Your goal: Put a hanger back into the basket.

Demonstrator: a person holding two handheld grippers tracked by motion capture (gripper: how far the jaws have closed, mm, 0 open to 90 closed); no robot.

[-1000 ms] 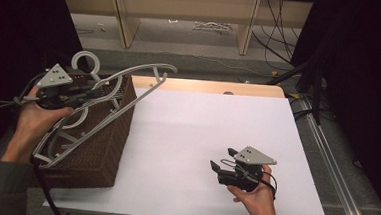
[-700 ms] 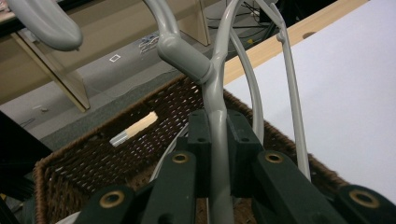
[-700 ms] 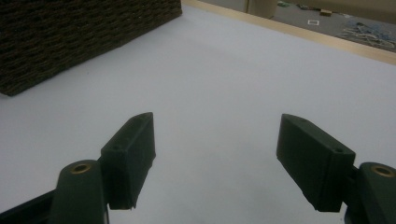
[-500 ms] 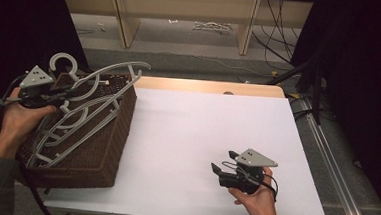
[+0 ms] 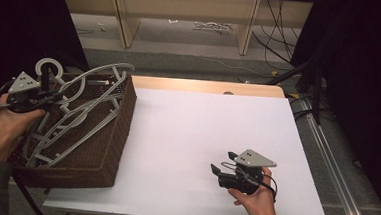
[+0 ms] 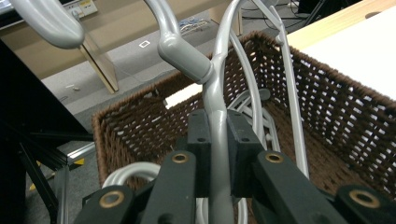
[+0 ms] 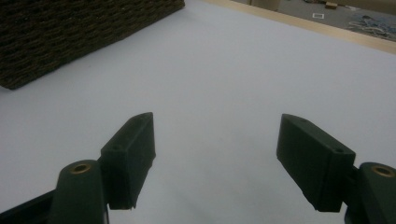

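Room: dark walls all round, pale wooden shelving beyond the far edge of the white tabletop (image 5: 206, 138), loose cables on the floor behind it.

Landmark: brown wicker basket (image 5: 119, 133) standing at the tabletop's left end.

Left gripper (image 5: 41, 97): over the basket's left rim, jaws pinching the neck of a grey plastic hanger (image 6: 215, 121) just below its hook; in the left gripper view the neck runs straight up between the two black jaws.

Hanger's place: hook above the basket's far-left corner, shoulders sloping across the basket towards its right rim.

Other hangers (image 5: 62, 129): a heap of the same grey kind lying in the basket under the held one.

Change: a second ago the held hanger stood higher and reached out past the basket's right rim; now hand and hanger sit lower and further left, with the hanger mostly inside the basket's outline.

Meaning, as I judge it: the hanger is being laid in with the others, and what is left is to settle it on the heap and let go.

Right gripper (image 5: 223, 165): well to the right of the basket, low over bare tabletop, unmoved, jaws spread with nothing between them.
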